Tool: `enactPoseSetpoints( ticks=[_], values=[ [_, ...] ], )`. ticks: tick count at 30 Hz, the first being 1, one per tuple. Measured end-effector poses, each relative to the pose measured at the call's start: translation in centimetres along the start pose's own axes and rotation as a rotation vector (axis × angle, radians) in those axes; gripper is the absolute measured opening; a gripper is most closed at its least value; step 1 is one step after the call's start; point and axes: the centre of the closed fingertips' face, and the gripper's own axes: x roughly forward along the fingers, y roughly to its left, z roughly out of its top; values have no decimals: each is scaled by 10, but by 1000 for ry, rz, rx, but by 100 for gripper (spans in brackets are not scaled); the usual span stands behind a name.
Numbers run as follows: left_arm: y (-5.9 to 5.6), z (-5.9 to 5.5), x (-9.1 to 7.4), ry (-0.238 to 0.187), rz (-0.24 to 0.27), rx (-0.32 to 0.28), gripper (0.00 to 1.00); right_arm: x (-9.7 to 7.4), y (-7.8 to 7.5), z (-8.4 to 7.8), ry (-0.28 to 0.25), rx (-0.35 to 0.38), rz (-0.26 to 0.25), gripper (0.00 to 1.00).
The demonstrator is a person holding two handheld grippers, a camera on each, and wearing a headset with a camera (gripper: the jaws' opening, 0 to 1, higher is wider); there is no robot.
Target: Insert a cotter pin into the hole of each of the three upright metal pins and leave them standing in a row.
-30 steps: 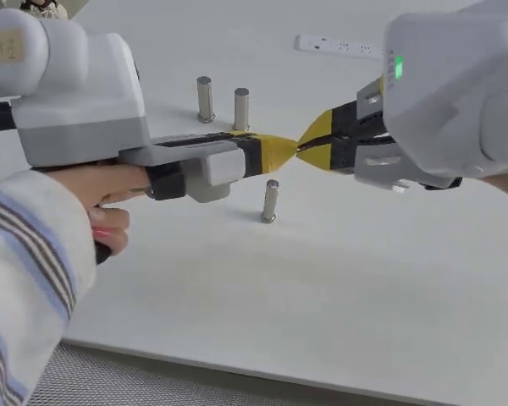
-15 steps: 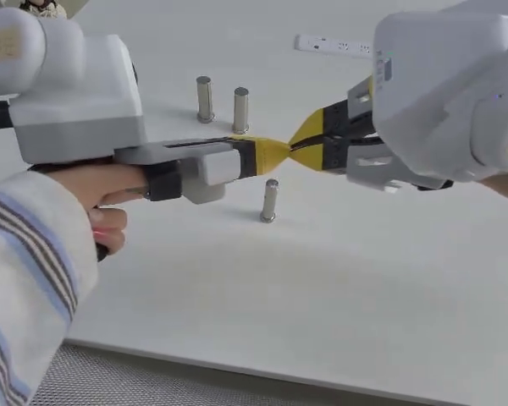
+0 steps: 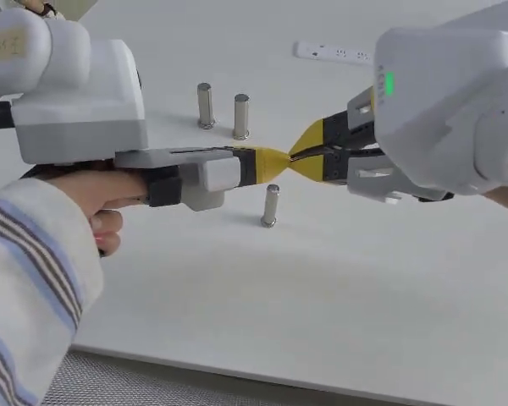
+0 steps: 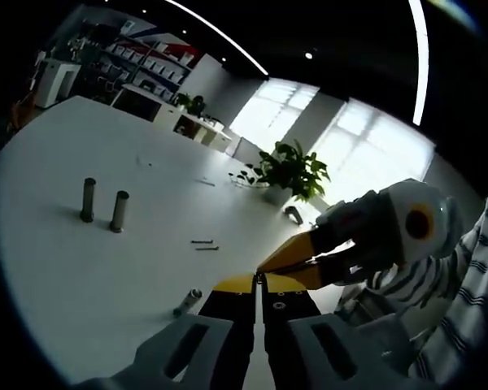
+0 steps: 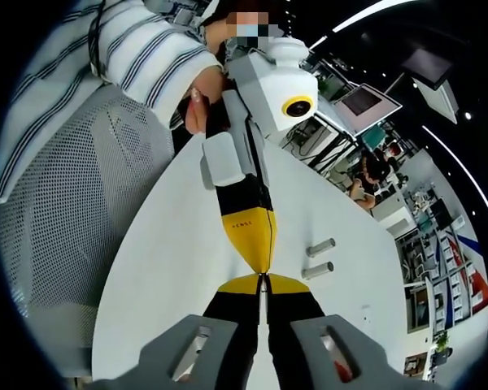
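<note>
Three upright metal pins stand on the white table: two side by side at the back (image 3: 205,105) (image 3: 241,116) and one nearer (image 3: 271,205). Just above the near pin my left gripper (image 3: 281,161) and right gripper (image 3: 296,159) meet tip to tip, yellow jaws pressed shut. Anything pinched between the tips is too small to make out. The left gripper view has the back pins (image 4: 88,199) (image 4: 119,211), two thin cotter pins (image 4: 202,243) lying flat beyond them, and the right gripper (image 4: 264,268) touching my left gripper (image 4: 259,281). The right gripper view has its own tips (image 5: 263,280) against the left gripper (image 5: 260,270).
A white power strip (image 3: 334,52) lies at the far side of the table. The table's front edge (image 3: 237,372) runs below, with grey mesh flooring under it. A striped sleeve (image 3: 25,279) and a hand hold the left gripper.
Both grippers stay tip to tip. Their meeting point has drifted slightly left and down, closer over the near pin. The pins have not moved.
</note>
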Motion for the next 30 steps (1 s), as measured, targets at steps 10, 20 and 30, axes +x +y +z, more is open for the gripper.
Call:
enactPoseSetpoints(
  ticks=[10,20,30],
  values=[
    [-4,-2,-4,15,-16,58,0,1,5,-9,1,62,11,6],
    [-9,2,-16,19,-50,195,0,-3,13,-8,-99,311,82,11],
    [-25,-1,-26,38,-138,402,0,-6,21,9,-225,508,188,8]
  ],
)
